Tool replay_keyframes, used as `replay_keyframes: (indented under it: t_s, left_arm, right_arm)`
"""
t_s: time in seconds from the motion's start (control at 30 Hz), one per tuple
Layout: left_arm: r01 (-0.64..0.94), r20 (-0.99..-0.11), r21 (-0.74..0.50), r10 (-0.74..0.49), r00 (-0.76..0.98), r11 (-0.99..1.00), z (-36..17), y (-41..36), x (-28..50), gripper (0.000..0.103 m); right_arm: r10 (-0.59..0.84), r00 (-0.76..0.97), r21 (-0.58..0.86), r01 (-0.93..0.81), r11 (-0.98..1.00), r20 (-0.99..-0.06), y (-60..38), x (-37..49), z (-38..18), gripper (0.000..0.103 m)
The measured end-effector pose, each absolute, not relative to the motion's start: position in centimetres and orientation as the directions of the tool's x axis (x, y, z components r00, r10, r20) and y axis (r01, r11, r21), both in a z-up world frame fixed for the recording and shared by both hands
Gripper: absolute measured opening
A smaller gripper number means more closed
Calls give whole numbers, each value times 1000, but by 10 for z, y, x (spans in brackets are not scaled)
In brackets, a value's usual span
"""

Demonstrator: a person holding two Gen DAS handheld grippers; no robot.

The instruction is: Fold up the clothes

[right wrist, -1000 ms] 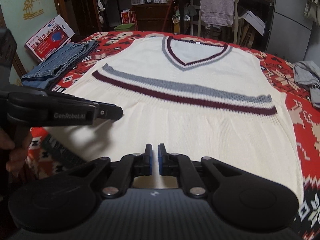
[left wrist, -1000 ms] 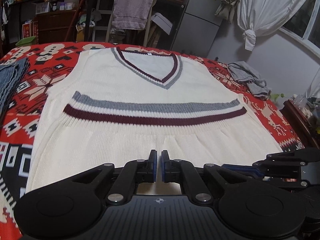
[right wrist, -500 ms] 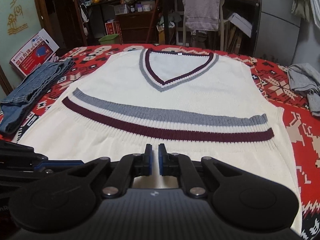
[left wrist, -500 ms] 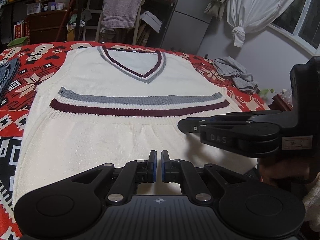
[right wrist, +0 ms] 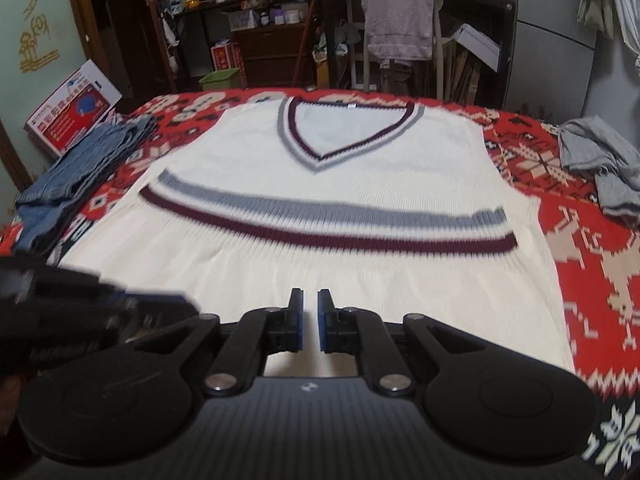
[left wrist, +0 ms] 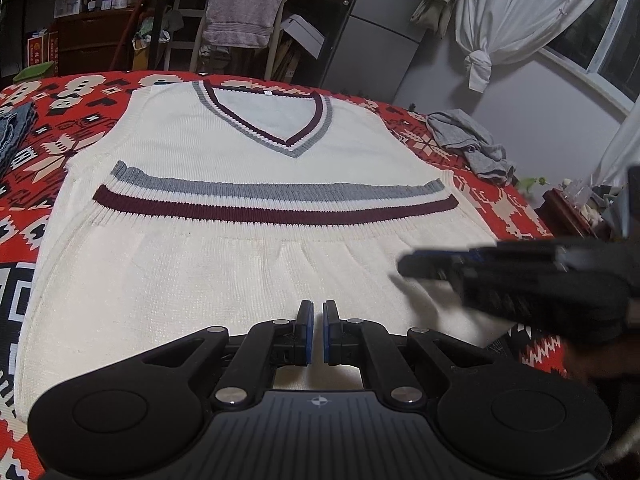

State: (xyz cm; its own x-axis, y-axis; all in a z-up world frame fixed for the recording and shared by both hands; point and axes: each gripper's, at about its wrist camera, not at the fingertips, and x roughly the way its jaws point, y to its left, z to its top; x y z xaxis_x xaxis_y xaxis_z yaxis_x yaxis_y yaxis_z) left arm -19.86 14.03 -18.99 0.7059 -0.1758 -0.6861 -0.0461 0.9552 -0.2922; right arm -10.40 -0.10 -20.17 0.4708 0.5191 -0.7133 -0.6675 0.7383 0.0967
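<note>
The vest [left wrist: 256, 200] lies flat, front up, on a red patterned blanket [left wrist: 48, 148] and fills most of the middle of it. It is cream knit with a grey and maroon V-neck at the far end and a grey stripe over a maroon stripe across the body. Its near part runs under both grippers, and the near hem itself is hidden behind them.

The left gripper [left wrist: 316, 334] hangs low over the near middle of the vest, its blue-padded jaws almost pressed together with a thin slit between them and nothing in it. The right gripper [right wrist: 310, 326] is over the near part too, jaws just as close and empty. In the left wrist view the right gripper shows as a blurred dark shape at the vest's near right edge; in the right wrist view the left gripper is a blurred shape at the near left.

The vest's left edge has a strip of bare blanket beside it, then a pile of folded jeans [right wrist: 76, 176] near the far left corner. Its right edge has a wider strip of blanket, with a crumpled grey garment [right wrist: 600, 168] at the far right, apart from the vest. Beyond the far edge stands a chair with a towel [right wrist: 400, 20] draped over it.
</note>
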Motion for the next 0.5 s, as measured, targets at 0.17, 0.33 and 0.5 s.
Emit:
replay_keyframes:
  t_s: [0.17, 0.33, 0.5]
  left_arm:
    - [-57, -685, -295, -169, 708, 954, -189, 143, -200, 4]
    - [-63, -684, -308, -175, 709, 949, -190, 146, -200, 5]
    - [-44, -686, -318, -197, 701, 947, -191, 142, -199, 5]
  right_arm:
    - [501, 482, 85, -654, 752, -719, 6, -88, -210, 5]
    - [498, 451, 91, -667, 740, -741, -17, -117, -206, 5]
    - [491, 419, 111, -664, 739, -764, -44, -148, -202, 5]
